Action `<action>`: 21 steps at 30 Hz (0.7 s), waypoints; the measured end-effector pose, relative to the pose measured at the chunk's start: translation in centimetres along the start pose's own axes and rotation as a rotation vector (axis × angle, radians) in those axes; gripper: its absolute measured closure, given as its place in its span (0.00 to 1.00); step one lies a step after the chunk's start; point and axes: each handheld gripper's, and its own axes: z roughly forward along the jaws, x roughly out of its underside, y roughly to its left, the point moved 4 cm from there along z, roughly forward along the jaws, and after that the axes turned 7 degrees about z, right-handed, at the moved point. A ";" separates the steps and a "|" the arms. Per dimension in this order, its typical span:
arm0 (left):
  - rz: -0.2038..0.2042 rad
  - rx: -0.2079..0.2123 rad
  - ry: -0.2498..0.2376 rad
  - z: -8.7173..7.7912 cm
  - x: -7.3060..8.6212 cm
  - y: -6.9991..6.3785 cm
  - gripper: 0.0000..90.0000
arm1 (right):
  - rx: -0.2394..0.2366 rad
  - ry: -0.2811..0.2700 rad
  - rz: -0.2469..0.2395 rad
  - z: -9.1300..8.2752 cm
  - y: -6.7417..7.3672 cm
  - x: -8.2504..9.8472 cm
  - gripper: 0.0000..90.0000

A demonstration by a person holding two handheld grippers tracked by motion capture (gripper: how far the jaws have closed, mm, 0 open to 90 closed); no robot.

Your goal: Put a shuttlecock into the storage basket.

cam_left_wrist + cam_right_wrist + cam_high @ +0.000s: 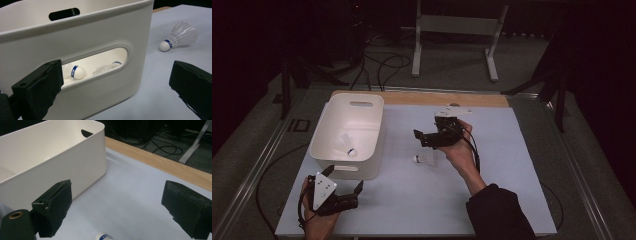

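The thing I am working toward is a white feathered shuttlecock with a rounded white cork tip and a blue band (424, 159), lying on its side on the pale grey table mat (512, 165). It rests just to the right of the white rectangular plastic basket with slotted handles (371, 131), apart from its wall, with the cork end pointing toward the basket. In my left gripper view the same shuttlecock (178, 36) shows clearly: the feather skirt flares wide and slightly see-through, the cork is smooth and round, and small print sits on the blue band, too small to read.

My right gripper (427, 137) hovers just above and behind that shuttlecock, on the side away from me, with its jaws spread wide and nothing between them. In my right gripper view only the cork tip (103, 236) peeks in at the bottom edge, below the gap between the jaws, not touching either one.

My left gripper (346, 184) sits just in front of the basket's near wall, jaws wide apart and empty, facing the handle slot. Through that slot I see another shuttlecock with a blue-banded cork (75, 71) lying inside the basket, and beside it the feathers and band of a further one (108, 67).

A light wooden strip (452, 98) runs along the table beyond the basket.
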 end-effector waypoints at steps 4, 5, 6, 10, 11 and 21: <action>0.000 -0.001 0.001 0.0 0.0 0.0 0.00 | 0.001 0.005 0.000 0.1 -0.1 0.3 0.11; 0.001 -0.001 0.001 0.0 0.0 0.0 0.00 | 0.001 0.010 -0.001 0.1 -0.1 0.4 0.11; 0.001 -0.001 0.001 0.0 0.0 0.0 0.00 | 0.001 0.014 -0.002 0.2 -0.1 0.5 0.11; 0.001 -0.002 0.001 0.0 0.0 0.0 0.00 | 0.000 0.020 -0.001 0.3 -0.1 0.9 0.11; 0.002 -0.002 0.001 0.0 0.0 0.0 0.00 | 0.001 0.023 0.002 0.3 -0.2 1.0 0.11; 0.002 -0.003 0.001 0.0 0.0 0.0 0.00 | 0.013 0.053 -0.006 0.2 -0.5 2.0 0.11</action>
